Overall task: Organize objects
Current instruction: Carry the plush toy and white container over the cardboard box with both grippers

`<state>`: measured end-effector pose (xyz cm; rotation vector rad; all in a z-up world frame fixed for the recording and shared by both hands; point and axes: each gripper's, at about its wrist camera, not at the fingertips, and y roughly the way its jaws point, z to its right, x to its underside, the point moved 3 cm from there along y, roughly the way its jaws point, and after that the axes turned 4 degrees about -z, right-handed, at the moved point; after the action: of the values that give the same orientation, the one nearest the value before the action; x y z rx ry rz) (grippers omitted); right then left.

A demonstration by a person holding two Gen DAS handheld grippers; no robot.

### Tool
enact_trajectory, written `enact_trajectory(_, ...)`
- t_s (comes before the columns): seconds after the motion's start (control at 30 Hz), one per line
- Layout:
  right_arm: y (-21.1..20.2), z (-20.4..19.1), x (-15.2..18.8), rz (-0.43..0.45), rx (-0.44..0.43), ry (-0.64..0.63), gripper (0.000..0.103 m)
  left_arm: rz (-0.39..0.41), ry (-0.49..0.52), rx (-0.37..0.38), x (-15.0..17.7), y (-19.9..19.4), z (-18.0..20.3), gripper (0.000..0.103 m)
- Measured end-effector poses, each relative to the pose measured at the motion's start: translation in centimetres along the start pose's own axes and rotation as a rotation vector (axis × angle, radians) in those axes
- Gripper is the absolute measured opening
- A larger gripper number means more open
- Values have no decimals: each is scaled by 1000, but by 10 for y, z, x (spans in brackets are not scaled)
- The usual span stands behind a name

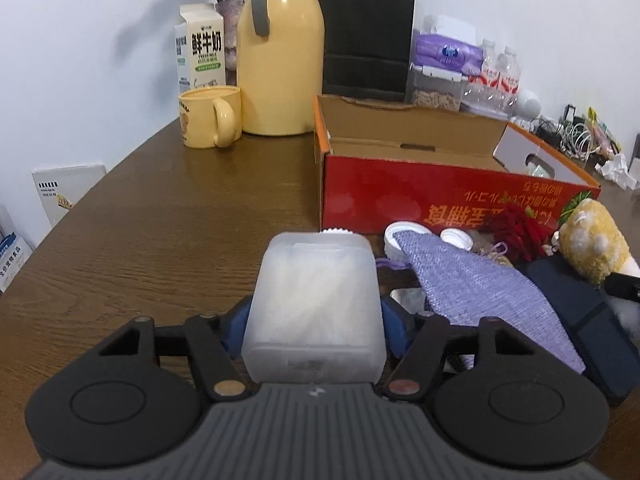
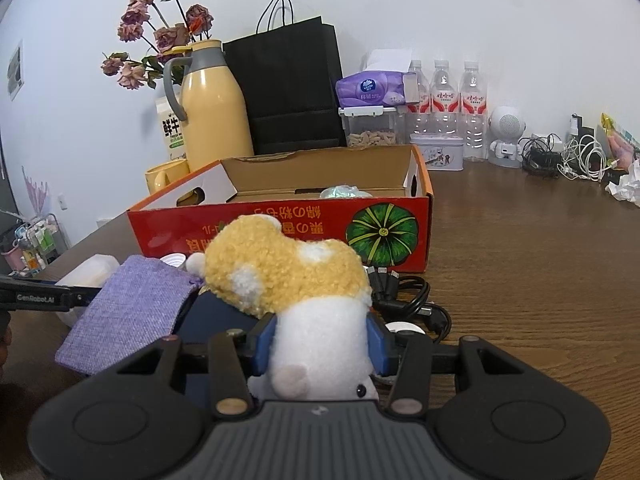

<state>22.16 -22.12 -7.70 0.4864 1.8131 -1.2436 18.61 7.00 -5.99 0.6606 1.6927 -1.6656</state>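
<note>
Your left gripper (image 1: 316, 320) clamps the translucent plastic bottle (image 1: 316, 304), long axis toward twelve o'clock, while your right gripper (image 2: 318, 344) squeezes the plush toy (image 2: 288, 276), the open red box (image 1: 440, 196) lying at one o'clock from the bottle.

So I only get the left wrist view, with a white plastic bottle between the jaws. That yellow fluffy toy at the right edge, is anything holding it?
Observer: Yes. The right gripper has its jaws closed on the plush toy's white body.
Operator: Anything lying beside it that I can't see?
Observer: A black cable, coiled on the table in front of the red box.
Operator: And behind the box?
Observer: A small printed tin, in front of three water bottles.
</note>
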Motion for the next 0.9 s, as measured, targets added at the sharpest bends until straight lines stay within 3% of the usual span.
enact_trajectory(0.33, -14, -6, -5, 47, 8, -24, 45, 107, 1, 9, -12, -34, 2, 65)
enact_trajectory(0.5, -21, -14, -16, 81, 1, -52, 45, 181, 21, 37, -35, -49, 14, 65)
enact_trajectory(0.73, -21, -18, -53, 157, -5, -63, 45, 253, -5, 101, -82, -47, 40, 65)
enact_trajectory(0.9, -7, -17, -90, 200, 5, -77, 45, 262, -27, 96, -115, -28, 57, 65)
